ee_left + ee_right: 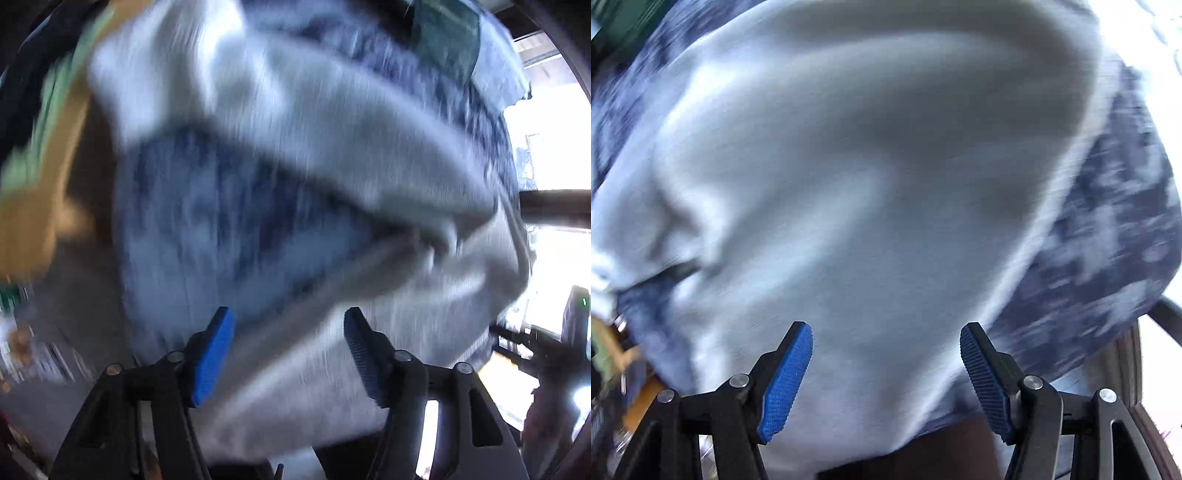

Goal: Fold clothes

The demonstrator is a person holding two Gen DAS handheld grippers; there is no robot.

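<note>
Jaws of my left hand-held gripper (289, 334) and right hand-held gripper (886, 349) gape empty above the grey garment (849, 177).

Everything's smeared with motion blur here. The left gripper (290, 321) points down at a pale grey, soft-looking garment (314, 147) lying rumpled over a blue-and-white mottled cloth (207, 236) — that cloth shows through a gap in the folds and again along the far edge. The gripper's blue ribbed pads (212, 356) stand apart with nothing pinched between them; the grey fabric sits beyond the tips. Off to the left there's an orange-tan patch (44, 206) with a pale green strip (51, 110) on it, too blurred to name. A dark green piece (447, 40) sits near the top right, bright window light (554, 140) behind.
</note>
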